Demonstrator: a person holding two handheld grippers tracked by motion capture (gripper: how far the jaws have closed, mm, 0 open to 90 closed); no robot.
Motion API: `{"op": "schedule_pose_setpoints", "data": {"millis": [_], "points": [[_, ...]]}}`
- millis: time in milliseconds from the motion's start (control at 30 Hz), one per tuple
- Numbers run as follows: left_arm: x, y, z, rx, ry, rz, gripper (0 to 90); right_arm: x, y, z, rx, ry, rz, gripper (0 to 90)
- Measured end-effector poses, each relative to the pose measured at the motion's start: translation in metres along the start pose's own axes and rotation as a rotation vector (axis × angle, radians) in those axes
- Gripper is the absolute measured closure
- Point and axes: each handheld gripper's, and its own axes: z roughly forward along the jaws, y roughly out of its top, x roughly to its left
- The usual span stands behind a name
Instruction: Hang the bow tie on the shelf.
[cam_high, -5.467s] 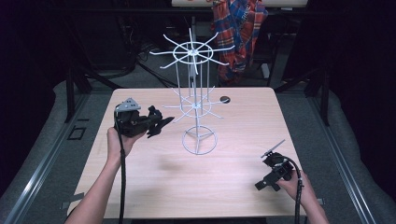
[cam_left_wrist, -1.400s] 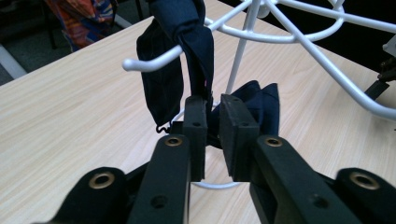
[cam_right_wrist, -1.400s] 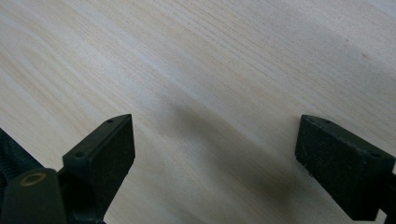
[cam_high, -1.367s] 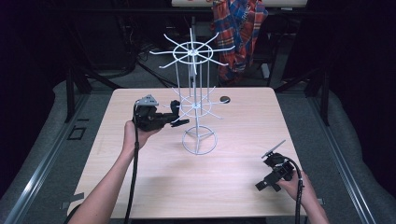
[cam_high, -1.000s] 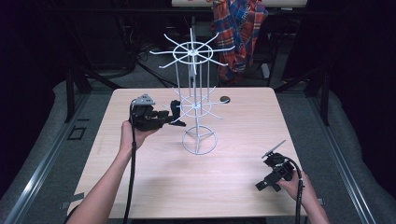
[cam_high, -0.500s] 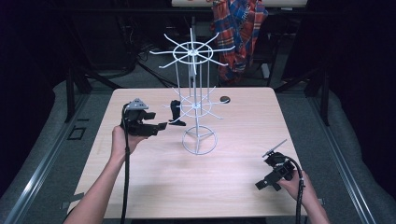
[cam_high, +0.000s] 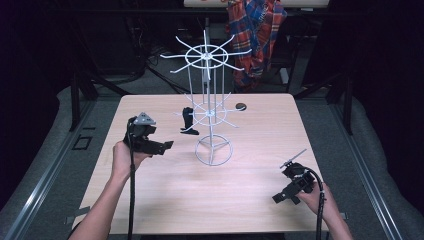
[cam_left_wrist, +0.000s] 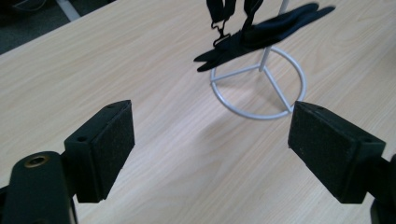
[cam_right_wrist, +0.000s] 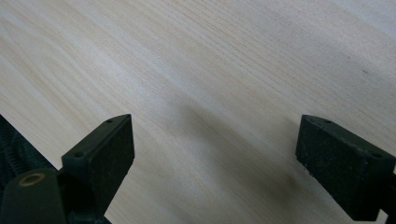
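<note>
We're looking down on the tabletop (cam_high: 150, 200), and the black strap (cam_high: 188, 121) hangs from an arm on the lower tier of the white wire rack (cam_high: 210, 107), on the rack's left side, its loose end dangling just above the wood. From how things lie, we'd judge the hanging step done: the strap is on the rack and nothing grips it. Our left tongs (cam_high: 165, 146) sit near the strap but apart from it, jaws spread wide with nothing between them; in the left gripper view the strap (cam_left_wrist: 254, 35) and its small metal clasp swing in front of the rack's round base (cam_left_wrist: 259, 86). Our right tongs (cam_high: 295, 159) rest low at the near right corner, well apart from the rack, jaws also spread and empty, with bare wood beneath them in the right gripper view. What's left, as we read it, may be the small dark round thing (cam_high: 241, 106) lying on the far side of the tabletop behind the rack, untouched. As for brands, labels or writing, we can read none anywhere.
</note>
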Motion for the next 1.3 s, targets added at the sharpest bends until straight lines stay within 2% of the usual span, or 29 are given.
{"op": "schedule_pose_setpoints", "data": {"millis": [167,233,367,467,567,633,700,733,900,933,1067,1100,1167,1233,1300], "points": [[-0.003,-0.011,-0.001,0.045,0.016,-0.002,9.8,-0.001,0.000,0.000,0.002,-0.005,-0.006,11.2],[-0.005,-0.015,-0.001,0.064,0.024,0.003,7.6,0.000,0.000,0.001,0.001,-0.003,0.007,11.2],[-0.011,-0.020,-0.001,0.102,0.045,0.025,5.0,-0.001,0.000,0.001,0.003,-0.005,-0.003,11.3],[-0.014,-0.024,0.000,0.141,0.072,0.048,3.0,0.000,0.000,0.000,0.005,-0.004,0.001,11.3],[-0.015,-0.031,0.003,0.194,0.081,0.055,0.1,0.000,0.000,0.001,0.002,-0.005,-0.003,11.3],[-0.015,-0.036,0.002,0.217,0.069,0.044,0.1,0.000,0.000,0.001,0.003,-0.004,-0.003,11.3],[-0.015,-0.041,0.001,0.217,0.037,0.005,0.0,0.000,0.000,0.001,-0.003,-0.002,0.005,11.3],[-0.016,-0.042,0.000,0.220,0.036,-0.002,0.0,0.000,0.000,0.002,0.002,-0.008,0.001,11.4],[-0.023,-0.053,-0.001,0.257,0.023,-0.015,0.0,-0.001,0.000,0.001,0.008,-0.009,0.000,11.4],[-0.024,-0.056,-0.001,0.264,0.019,-0.017,0.0,0.002,-0.001,0.004,-0.030,-0.008,0.035,11.4],[-0.029,-0.070,0.000,0.302,0.003,-0.020,0.0,0.001,-0.001,0.003,-0.016,-0.016,0.022,11.5],[-0.029,-0.071,0.001,0.315,0.004,-0.012,0.0,0.000,0.000,0.002,0.011,-0.011,0.003,11.6],[-0.027,-0.072,0.003,0.328,0.006,-0.002,0.0,0.001,0.001,0.003,0.004,-0.014,0.015,11.7],[-0.024,-0.072,0.004,0.320,0.002,-0.016,0.0,0.000,0.002,0.002,0.022,-0.020,-0.004,11.8],[-0.021,-0.073,0.004,0.323,0.002,-0.027,0.0,0.001,0.002,0.002,0.022,-0.019,-0.004,11.7]]}}
